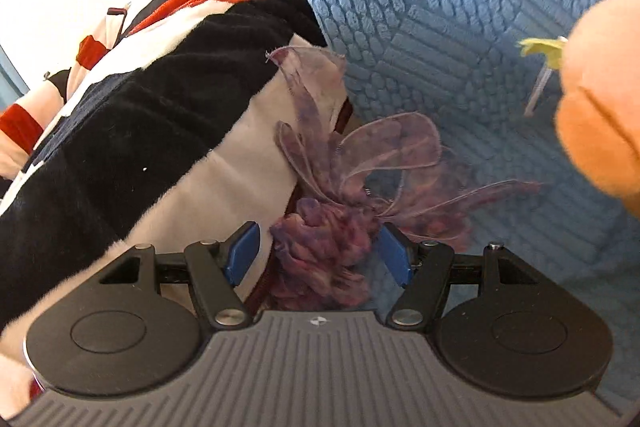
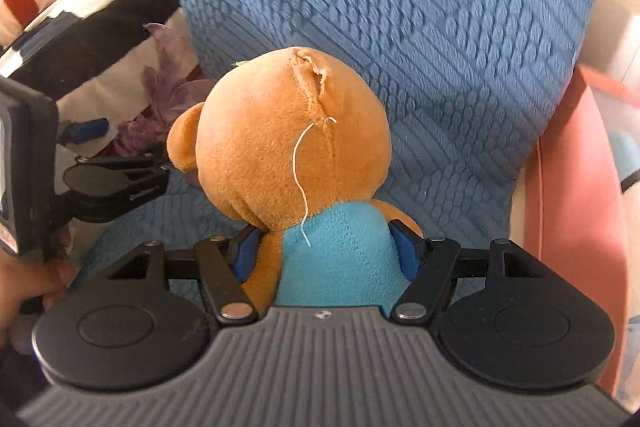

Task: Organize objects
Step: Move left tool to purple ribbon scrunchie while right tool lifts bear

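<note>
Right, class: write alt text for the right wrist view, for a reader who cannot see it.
The right gripper clasps an orange teddy bear by its turquoise body, seen from behind, over a textured blue sofa cover. At the left edge a hand holds the left gripper beside a purple ribbon bundle and a striped blanket.

**Blue-covered sofa seat and what sits on it**

A sofa with a blue textured cover carries everything; its pink armrest shows bare at the right edge. On the seat sits 1 brown teddy bear in a turquoise top, back to the camera. Beside it lies a purple ribbon bundle, touching a black, white and red plush blanket piled at the left.
</note>
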Motion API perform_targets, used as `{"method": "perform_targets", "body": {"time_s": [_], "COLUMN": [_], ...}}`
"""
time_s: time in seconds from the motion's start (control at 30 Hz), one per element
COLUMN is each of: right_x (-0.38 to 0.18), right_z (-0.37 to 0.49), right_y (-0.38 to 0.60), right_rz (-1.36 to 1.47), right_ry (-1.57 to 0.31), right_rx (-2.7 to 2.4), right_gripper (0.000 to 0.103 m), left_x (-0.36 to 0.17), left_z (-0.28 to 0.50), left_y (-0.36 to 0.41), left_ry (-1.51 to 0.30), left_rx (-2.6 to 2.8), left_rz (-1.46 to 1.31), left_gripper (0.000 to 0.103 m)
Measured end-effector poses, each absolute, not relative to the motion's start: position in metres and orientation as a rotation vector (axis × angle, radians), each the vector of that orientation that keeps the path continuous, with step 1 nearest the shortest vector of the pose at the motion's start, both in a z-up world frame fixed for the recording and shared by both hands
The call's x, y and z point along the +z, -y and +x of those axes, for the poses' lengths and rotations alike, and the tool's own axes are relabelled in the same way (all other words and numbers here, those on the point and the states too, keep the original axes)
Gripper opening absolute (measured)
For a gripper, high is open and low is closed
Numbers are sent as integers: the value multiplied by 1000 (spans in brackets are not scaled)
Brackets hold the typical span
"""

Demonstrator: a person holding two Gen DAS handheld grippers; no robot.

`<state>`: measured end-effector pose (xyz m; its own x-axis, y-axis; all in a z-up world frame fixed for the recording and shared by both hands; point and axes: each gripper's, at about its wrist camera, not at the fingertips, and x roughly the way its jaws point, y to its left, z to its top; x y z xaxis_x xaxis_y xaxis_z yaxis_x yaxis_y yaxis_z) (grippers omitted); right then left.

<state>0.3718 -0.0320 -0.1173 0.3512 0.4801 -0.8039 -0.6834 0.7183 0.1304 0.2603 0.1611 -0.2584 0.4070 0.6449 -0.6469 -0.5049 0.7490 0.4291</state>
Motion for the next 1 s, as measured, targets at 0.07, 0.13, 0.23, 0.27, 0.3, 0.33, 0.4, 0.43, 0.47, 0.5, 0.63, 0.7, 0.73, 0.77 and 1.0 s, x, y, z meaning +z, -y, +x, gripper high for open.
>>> {"method": "perform_targets", "body": {"time_s": [0.07, 0.13, 0.23, 0.27, 0.3, 0.33, 0.4, 0.43, 0.47, 0.5, 0.63, 0.7, 0.73, 0.77, 1.0], "right_x": [-119, -119, -122, -123, -123, -124, -127, -128, -128, -129, -129, -129, -129, -128, -121], "right_z": [376, 378, 380, 381, 381, 381, 381, 381, 380, 379, 376, 376, 376, 375, 367], "right_y": [30, 30, 28, 27, 26, 24, 23, 21, 21, 20, 19, 18, 18, 19, 31], "right_rz": [-251, -255, -257, -261, -269, -276, -290, -296, -304, -310, -322, -325, -326, -327, -328], "right_ry": [-943, -939, -940, -938, -935, -932, -927, -924, -920, -917, -907, -905, -904, -902, -900], "right_rx": [755, 755, 748, 748, 750, 753, 757, 760, 762, 765, 775, 779, 778, 778, 761], "right_gripper": [70, 70, 70, 70, 70, 70, 70, 70, 70, 70, 70, 70, 70, 70, 70], "left_x": [-263, -265, -267, -268, -268, -268, -269, -270, -272, -272, -267, -265, -264, -262, -237], "left_z": [265, 268, 271, 272, 271, 272, 273, 274, 274, 274, 267, 266, 265, 264, 242], "left_y": [-164, -168, -178, -183, -186, -189, -192, -194, -196, -198, -210, -211, -210, -208, -200], "left_ry": [-920, -941, -952, -956, -957, -958, -957, -961, -974, -981, -955, -953, -952, -947, -858], "left_rx": [722, 692, 701, 710, 712, 710, 712, 711, 712, 714, 738, 726, 718, 707, 628], "left_rz": [182, 139, 93, 79, 60, 42, 29, 27, 21, 9, -57, -71, -73, -82, -217], "left_gripper": [71, 71, 70, 70, 69, 69, 63, 61, 52, 43, 22, 19, 18, 17, 12]}}
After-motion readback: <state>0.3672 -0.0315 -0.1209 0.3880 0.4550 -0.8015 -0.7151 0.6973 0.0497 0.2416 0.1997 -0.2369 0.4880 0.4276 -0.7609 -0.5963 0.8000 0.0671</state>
